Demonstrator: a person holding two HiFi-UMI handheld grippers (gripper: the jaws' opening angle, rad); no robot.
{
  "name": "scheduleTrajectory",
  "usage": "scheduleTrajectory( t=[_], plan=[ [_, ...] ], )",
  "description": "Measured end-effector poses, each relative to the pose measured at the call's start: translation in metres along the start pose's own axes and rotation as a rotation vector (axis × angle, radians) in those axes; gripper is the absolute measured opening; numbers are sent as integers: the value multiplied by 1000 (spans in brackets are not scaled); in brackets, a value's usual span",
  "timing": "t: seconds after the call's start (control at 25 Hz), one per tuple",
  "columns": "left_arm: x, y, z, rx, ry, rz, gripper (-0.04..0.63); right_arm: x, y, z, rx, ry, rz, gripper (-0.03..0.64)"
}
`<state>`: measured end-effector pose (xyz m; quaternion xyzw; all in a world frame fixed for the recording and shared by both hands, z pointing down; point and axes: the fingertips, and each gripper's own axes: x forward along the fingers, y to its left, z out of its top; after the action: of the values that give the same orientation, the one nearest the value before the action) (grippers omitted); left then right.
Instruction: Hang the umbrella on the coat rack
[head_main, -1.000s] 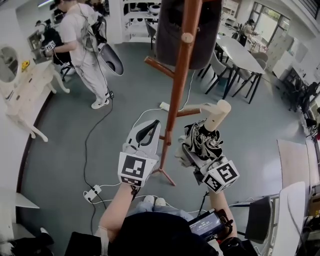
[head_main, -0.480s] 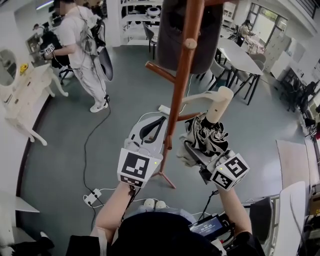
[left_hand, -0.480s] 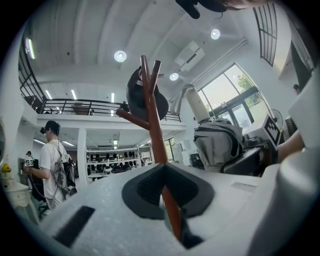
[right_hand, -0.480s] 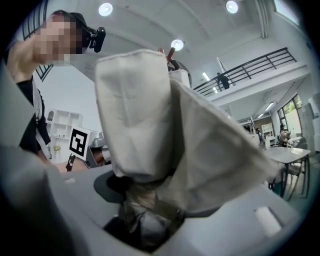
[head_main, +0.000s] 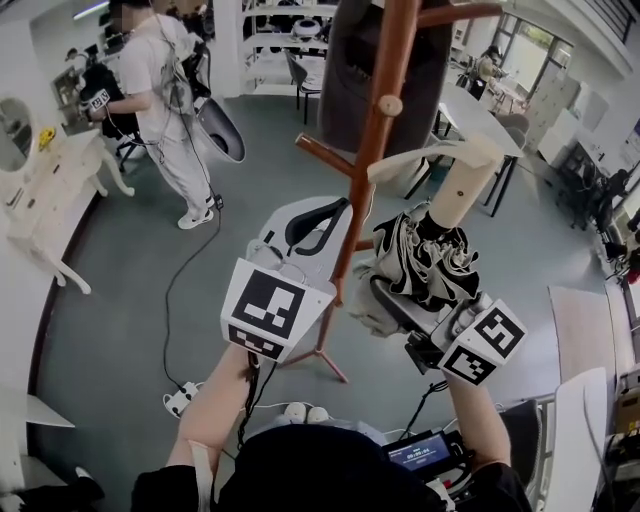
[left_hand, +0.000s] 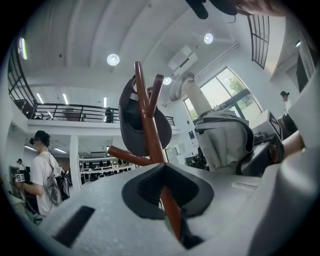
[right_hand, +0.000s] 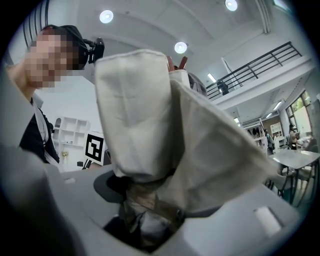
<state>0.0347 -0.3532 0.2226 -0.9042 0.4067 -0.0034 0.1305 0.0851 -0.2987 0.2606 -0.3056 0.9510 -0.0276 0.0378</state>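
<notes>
While the person stands over a grey floor, a brown wooden coat rack rises straight ahead, its pole running up the middle of the head view. A dark garment hangs from its top, and a bare peg juts out to the left lower down.

The right tool is clamped wide around a folded umbrella, gripping its bunched black-and-white fabric. The right gripper view shows that fabric wedged between the jaws, with pale beige cloth filling the picture above. The umbrella sits just right of the pole, its thick beige handle tilted upward. A beige strap runs from the handle across to the pole; whether it rests on a peg cannot be told.

The left tool hovers just left of the pole, level, its jaws drawn together at the tips and holding nothing. In the left gripper view the pole shows beyond, through the slit behind the tips.

Further off, another person in light clothes stands beside a cream bench. A power strip lies on the floor.
</notes>
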Motion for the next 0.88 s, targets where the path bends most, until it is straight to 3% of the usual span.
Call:
scheduleTrajectory(
  t=[0.56,0.88],
  plan=[
    [-2,15,64,-6,-67,-27,5,18,12,50,27,-30,12,308],
    [-7,34,68,-28,-73,-28,5,48,7,62,51,-8,-1,308]
  ],
)
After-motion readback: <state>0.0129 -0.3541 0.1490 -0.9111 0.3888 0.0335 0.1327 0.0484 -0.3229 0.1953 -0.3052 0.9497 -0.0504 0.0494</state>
